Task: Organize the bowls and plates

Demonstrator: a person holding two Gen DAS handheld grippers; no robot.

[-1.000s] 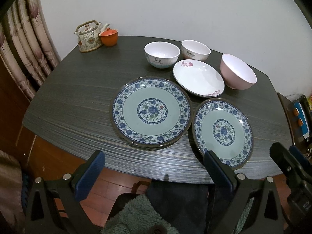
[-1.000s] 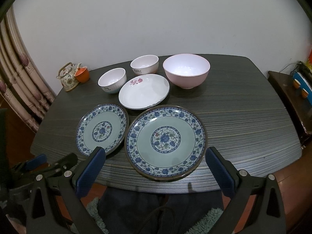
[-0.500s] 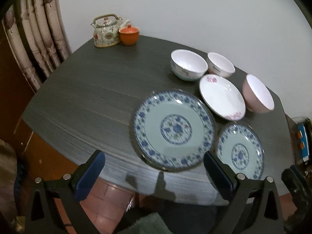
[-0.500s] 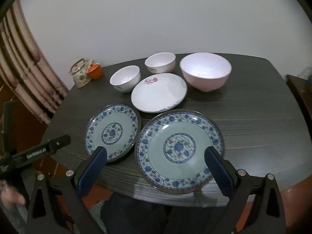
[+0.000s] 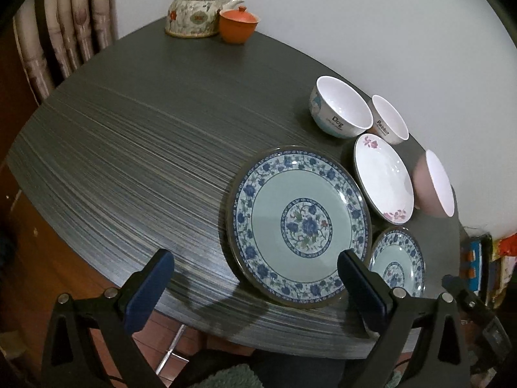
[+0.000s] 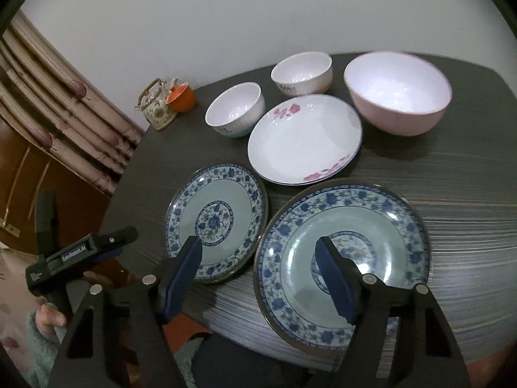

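Right gripper (image 6: pixel 258 260) apparently above large plate (image 6: pixel 397 216)

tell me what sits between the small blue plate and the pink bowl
The white floral plate lies between the small blue plate and the pink bowl, clearest in the right wrist view.

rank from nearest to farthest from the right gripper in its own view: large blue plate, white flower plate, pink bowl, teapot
1. large blue plate, right under the right gripper
2. white flower plate, behind it, mid table
3. pink bowl, far right
4. teapot, far left corner
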